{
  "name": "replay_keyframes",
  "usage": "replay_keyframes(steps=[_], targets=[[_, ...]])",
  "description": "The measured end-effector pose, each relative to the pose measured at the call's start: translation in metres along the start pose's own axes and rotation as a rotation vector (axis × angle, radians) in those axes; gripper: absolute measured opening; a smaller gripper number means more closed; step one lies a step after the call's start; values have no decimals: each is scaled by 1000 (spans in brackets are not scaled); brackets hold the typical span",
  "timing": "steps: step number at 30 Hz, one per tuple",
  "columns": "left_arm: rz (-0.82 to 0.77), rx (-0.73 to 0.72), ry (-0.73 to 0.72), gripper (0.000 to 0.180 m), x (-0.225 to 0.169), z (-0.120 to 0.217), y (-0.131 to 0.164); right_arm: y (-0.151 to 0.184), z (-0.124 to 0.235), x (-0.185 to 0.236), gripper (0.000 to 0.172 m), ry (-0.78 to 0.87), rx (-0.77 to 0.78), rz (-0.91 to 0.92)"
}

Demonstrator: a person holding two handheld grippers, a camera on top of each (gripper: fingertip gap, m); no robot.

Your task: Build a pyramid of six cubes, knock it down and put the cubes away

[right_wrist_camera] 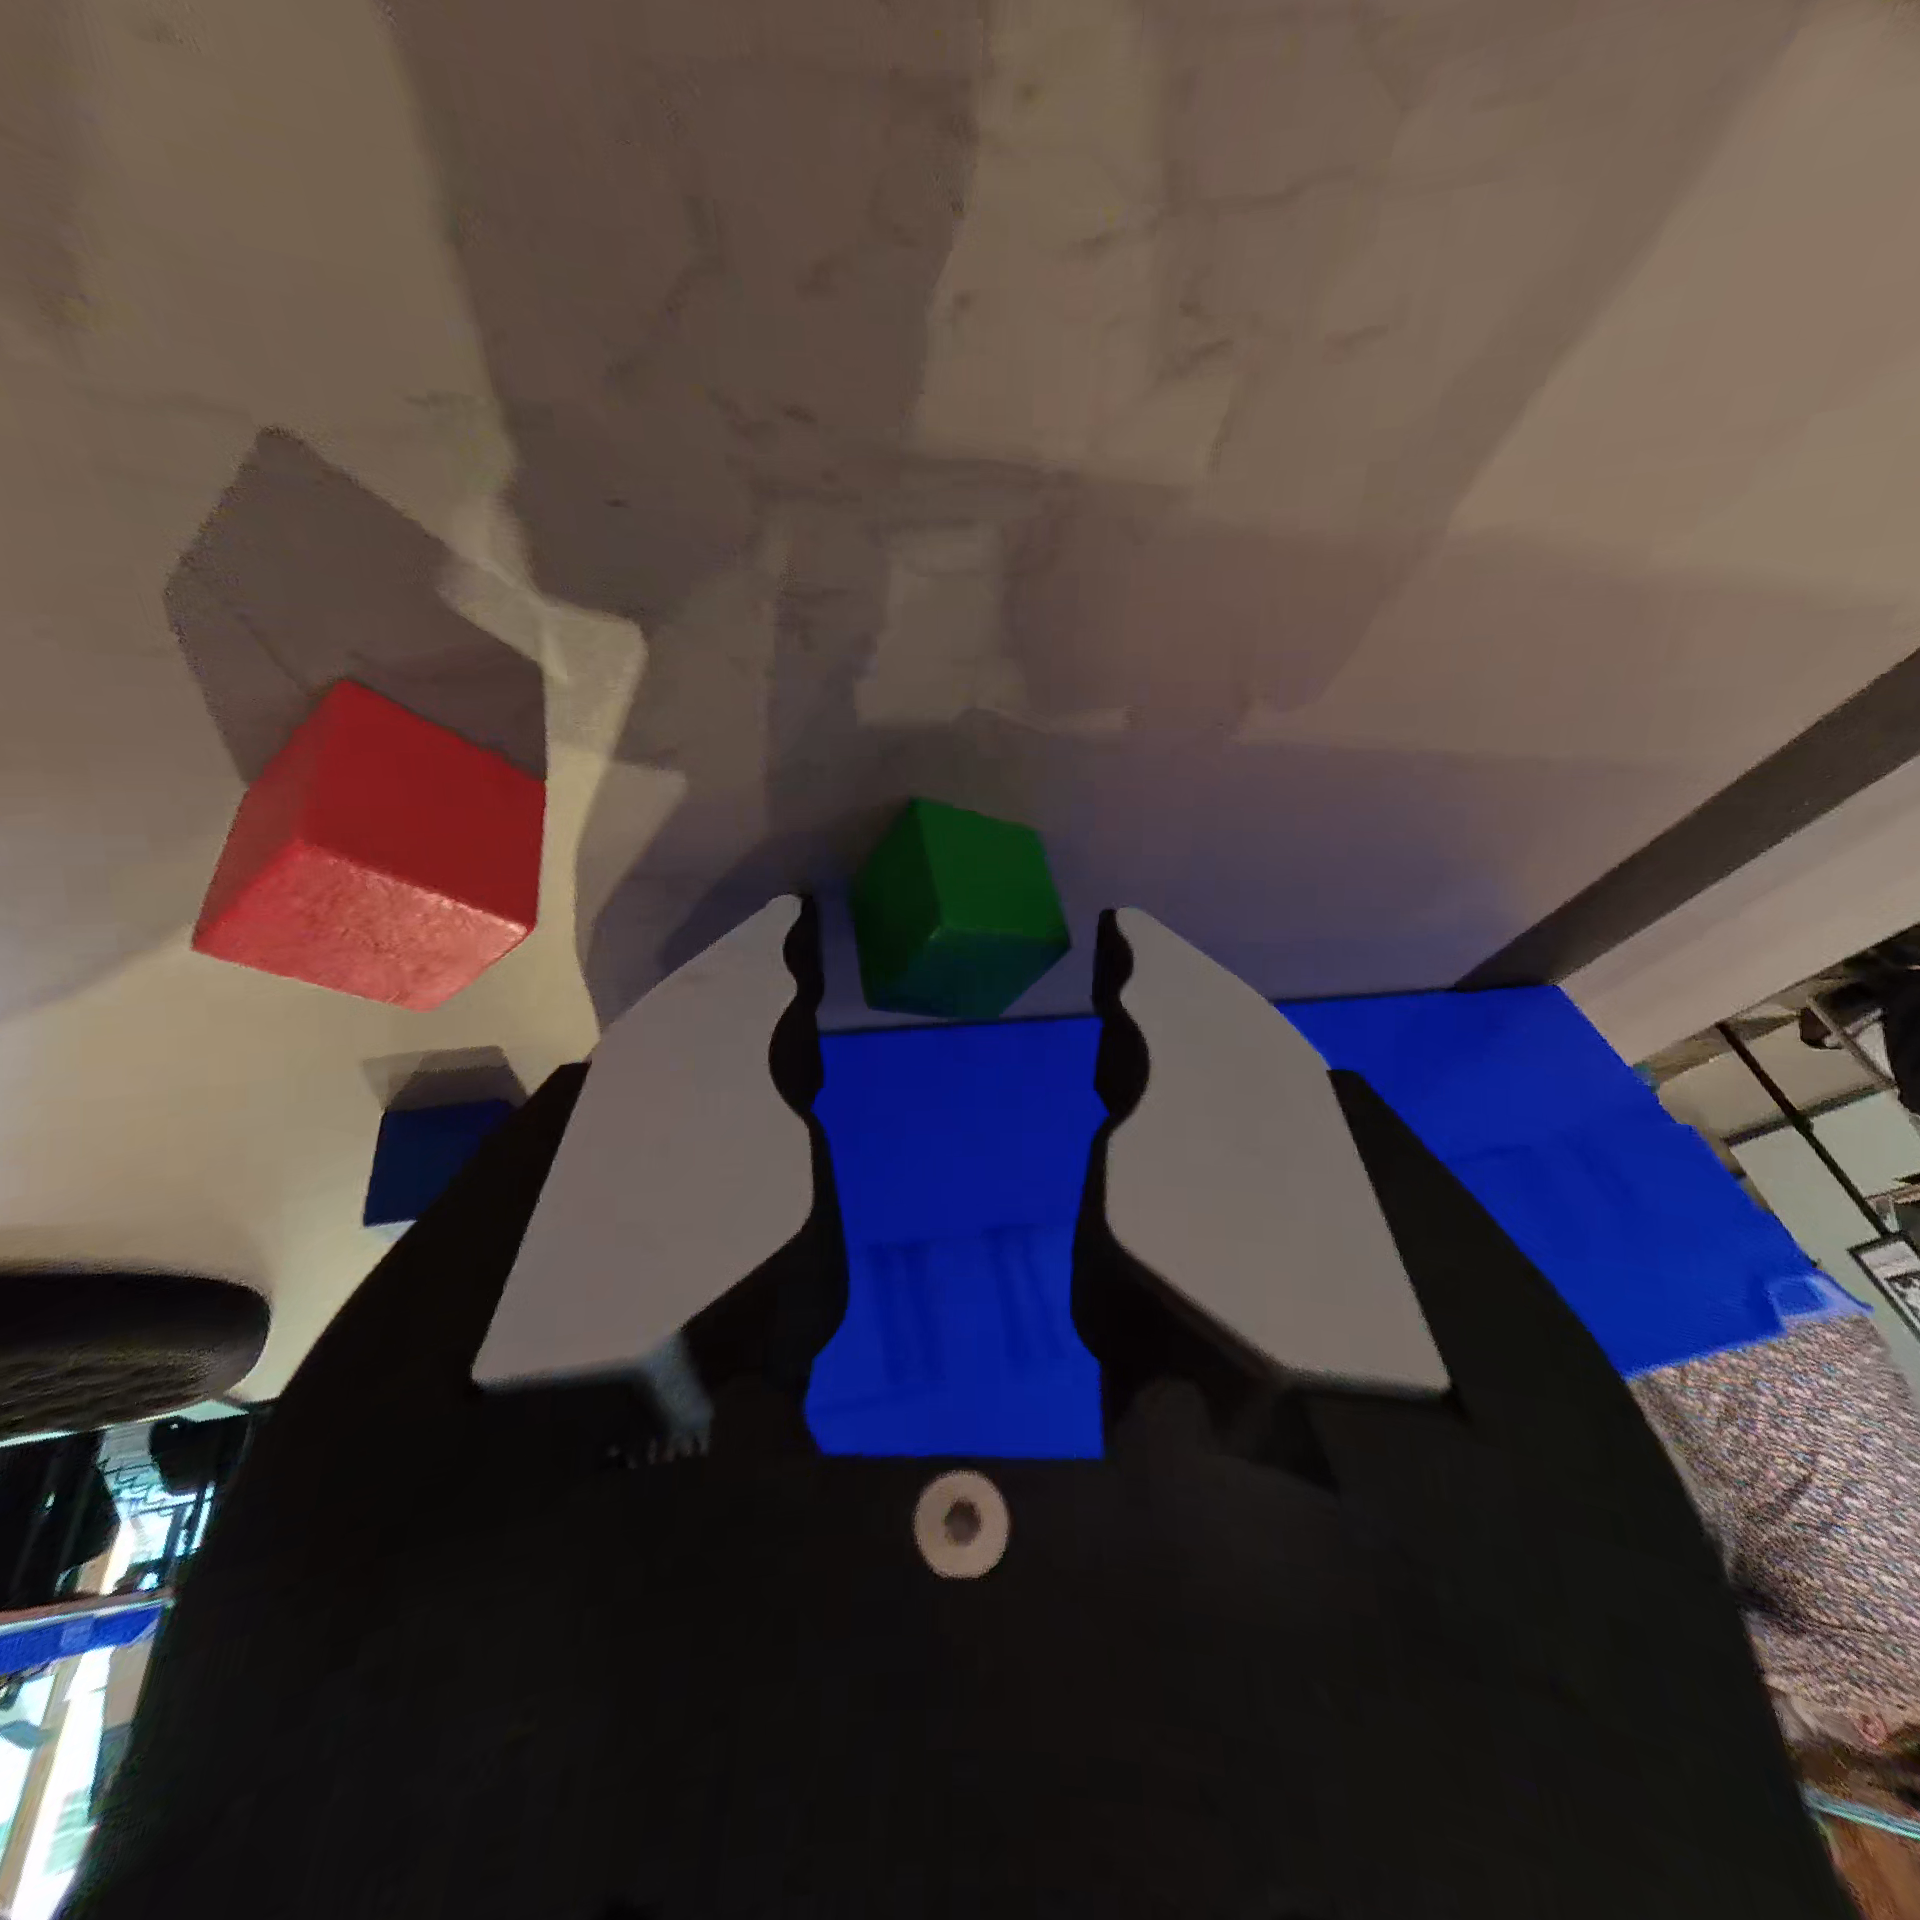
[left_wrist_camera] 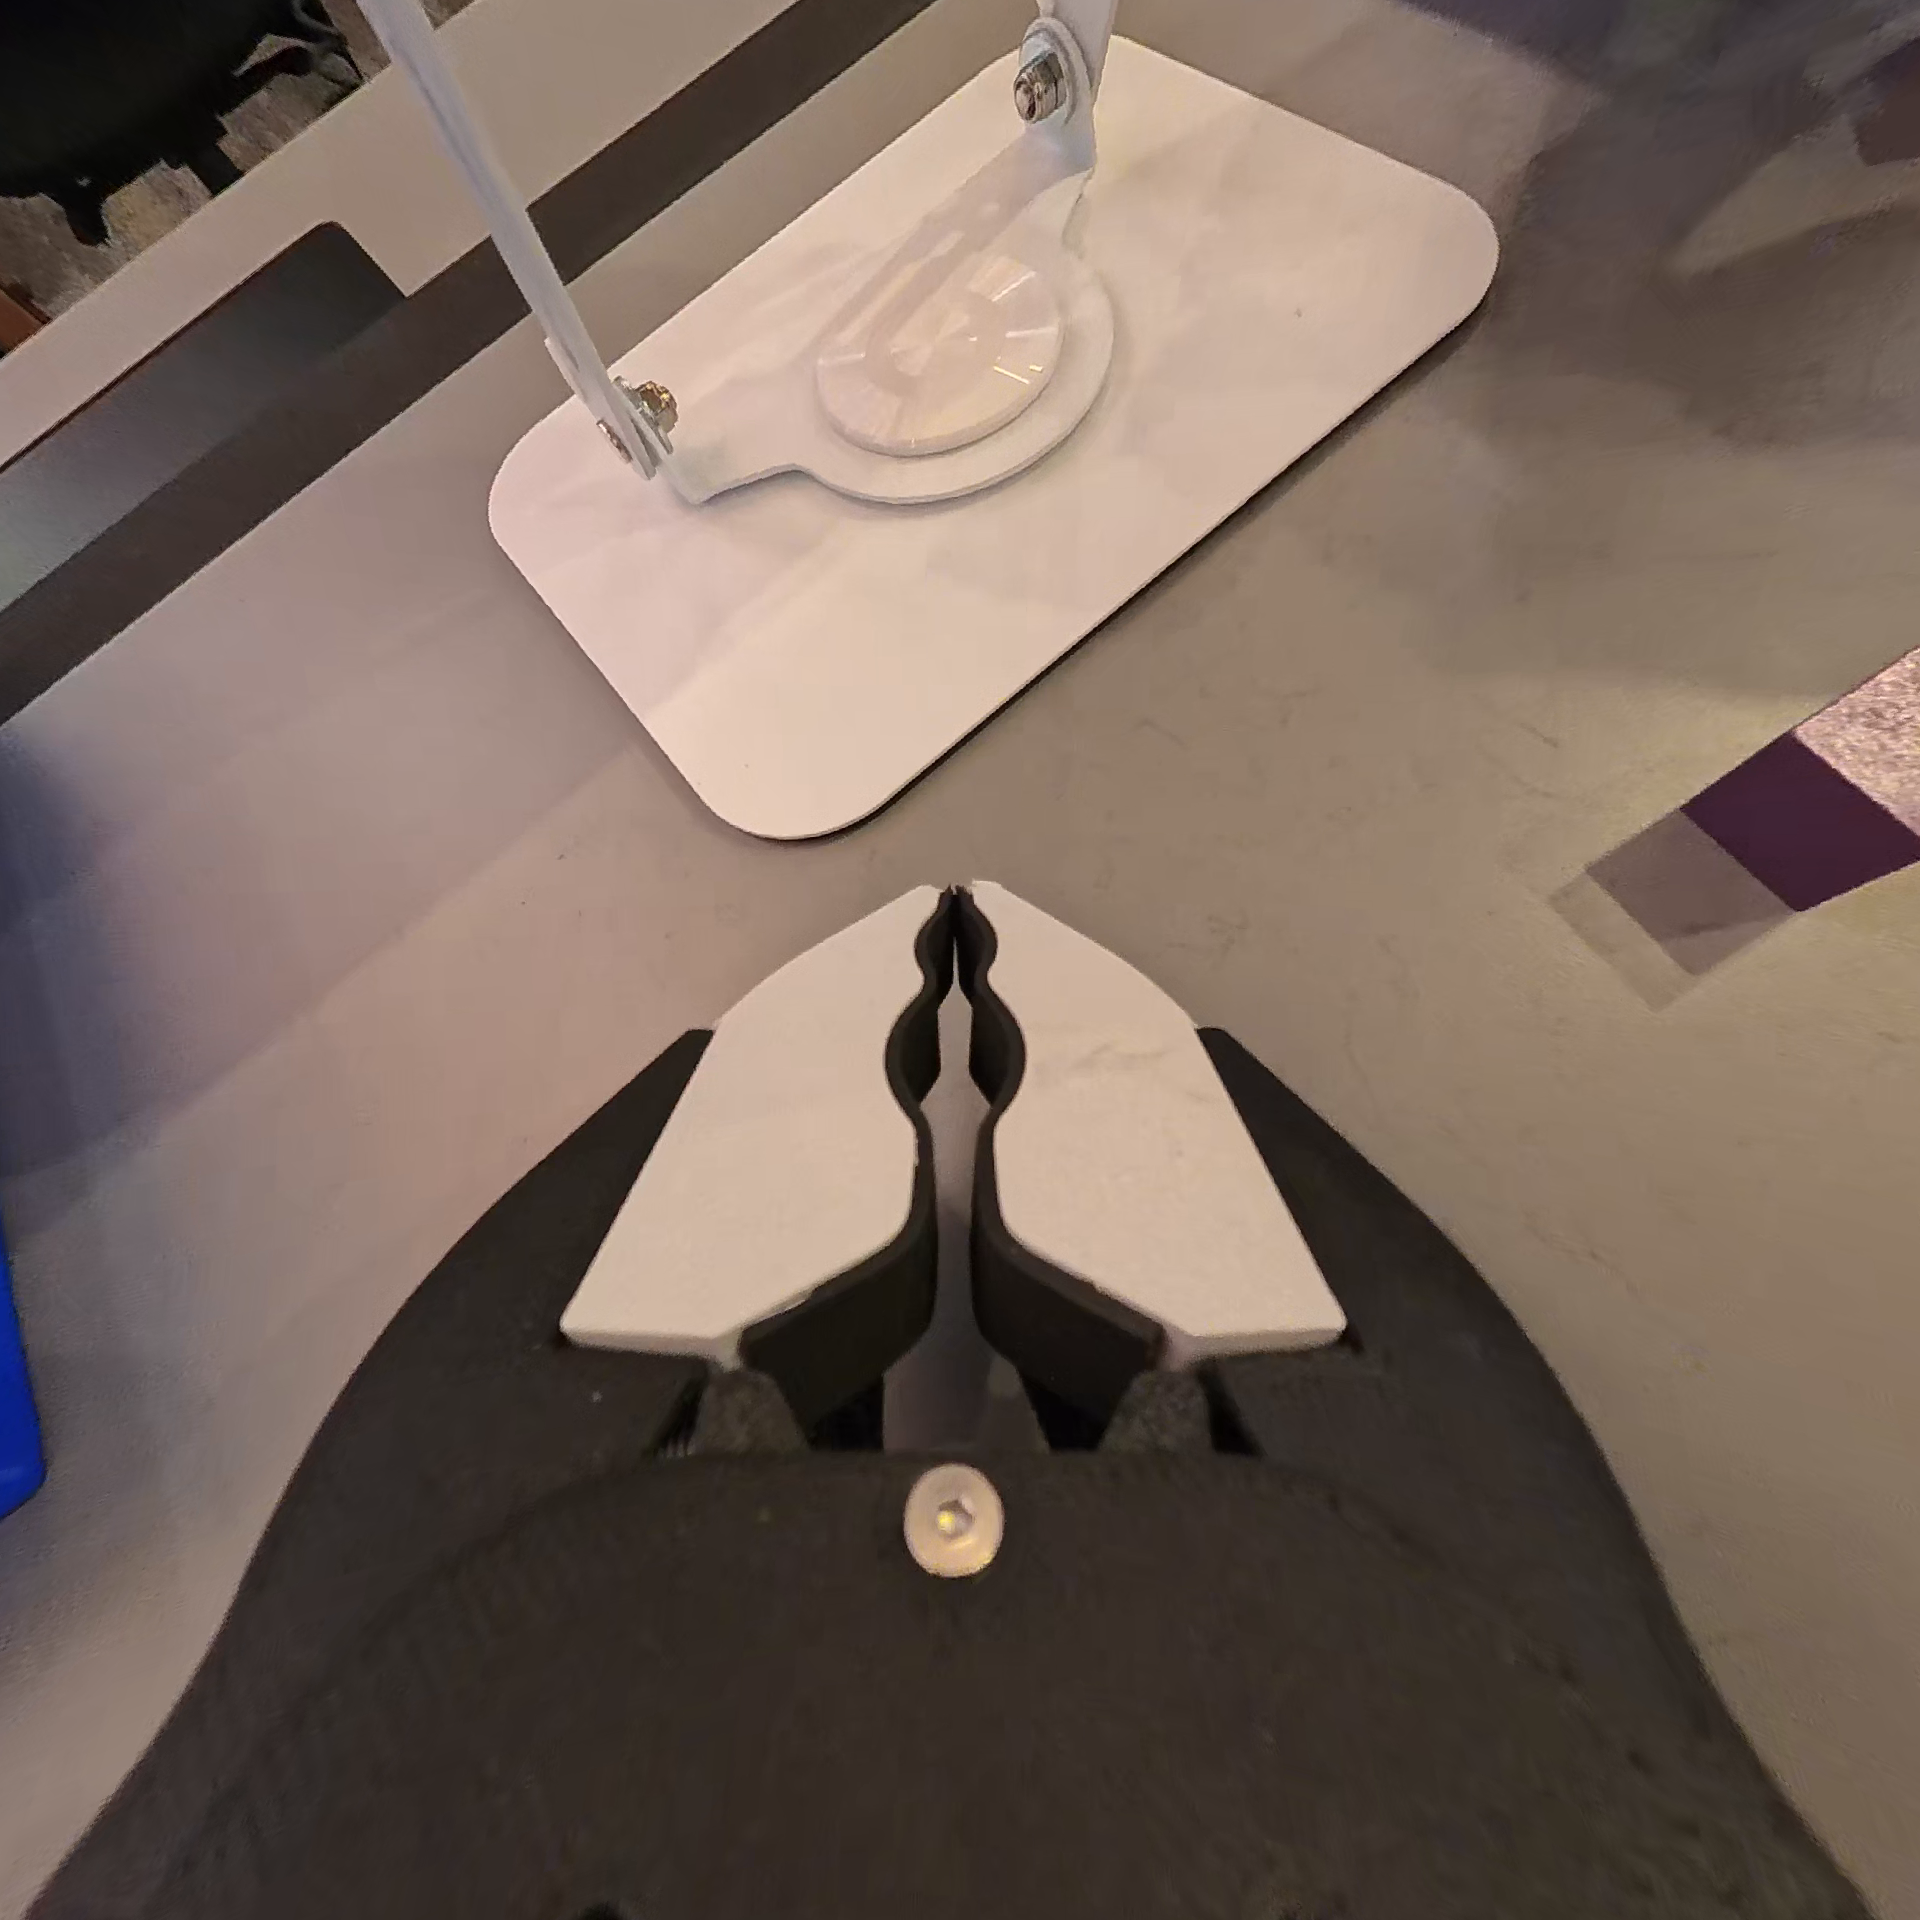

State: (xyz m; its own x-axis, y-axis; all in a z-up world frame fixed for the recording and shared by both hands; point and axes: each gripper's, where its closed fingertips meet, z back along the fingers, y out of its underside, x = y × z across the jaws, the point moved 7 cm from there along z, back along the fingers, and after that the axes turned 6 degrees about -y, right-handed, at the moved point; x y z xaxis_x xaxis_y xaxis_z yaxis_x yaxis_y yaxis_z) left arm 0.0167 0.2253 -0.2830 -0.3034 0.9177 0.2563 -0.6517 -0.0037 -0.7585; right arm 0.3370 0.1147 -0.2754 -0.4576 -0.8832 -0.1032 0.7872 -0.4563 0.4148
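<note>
The black, grainy body of the right gripper (right_wrist_camera: 954, 920) fills the near foreground of its own view, a silver hex screw set in its middle. It tilts over the grey mottled tabletop (right_wrist_camera: 1143, 312). Its two pale, smooth fingers (right_wrist_camera: 675, 1143) with black wavy pads stand wide apart and grip nothing. Below the spread fingers lies a bright blue plastic container (right_wrist_camera: 1455, 1122) with ribbed walls, at the table's edge. A red cube (right_wrist_camera: 384, 842), matte with a rough-textured near face, sits well off to the left. A green cube (right_wrist_camera: 956, 909), smaller in view and turned corner-on, shows between and just beyond the fingertips, with a clear gap to each pad. A dark blue cube (right_wrist_camera: 436, 1153) peeks out beside the left finger.

The left gripper (left_wrist_camera: 954, 891), of the same black build with white fingers (left_wrist_camera: 1122, 1143), points level across the table with its wavy pads pressed together at the tips on nothing. Ahead of it rests a white flat stand base (left_wrist_camera: 831, 644) with rounded corners, a round disc and bolted arms.
</note>
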Motion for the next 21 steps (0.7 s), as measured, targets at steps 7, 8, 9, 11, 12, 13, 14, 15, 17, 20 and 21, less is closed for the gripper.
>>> replay_keyframes(steps=[7,8,9,11,12,13,14,15,17,20,21], targets=[[2,0,7,0,0,0,0,-3,0,-4,39,-43,21,-3],[4,-1,8,0,0,0,0,-3,0,-4,39,-31,29,-2],[5,-1,9,0,0,0,0,-2,2,-3,39,-20,32,-2],[5,-3,11,0,0,0,0,-3,12,2,38,15,1,3],[5,-4,12,0,0,0,0,-1,21,6,38,35,-25,1],[5,-4,12,0,0,0,0,1,33,11,39,52,-57,-1],[5,-4,13,0,0,0,0,5,46,16,39,75,-98,-2],[5,-4,14,0,0,0,0,10,60,21,39,93,-144,-4],[4,0,14,0,0,0,0,29,89,29,38,139,-227,-15],[-1,3,11,0,0,0,0,74,117,21,39,238,-283,-98],[-3,3,9,0,-1,0,0,91,118,13,38,253,-284,-143]])
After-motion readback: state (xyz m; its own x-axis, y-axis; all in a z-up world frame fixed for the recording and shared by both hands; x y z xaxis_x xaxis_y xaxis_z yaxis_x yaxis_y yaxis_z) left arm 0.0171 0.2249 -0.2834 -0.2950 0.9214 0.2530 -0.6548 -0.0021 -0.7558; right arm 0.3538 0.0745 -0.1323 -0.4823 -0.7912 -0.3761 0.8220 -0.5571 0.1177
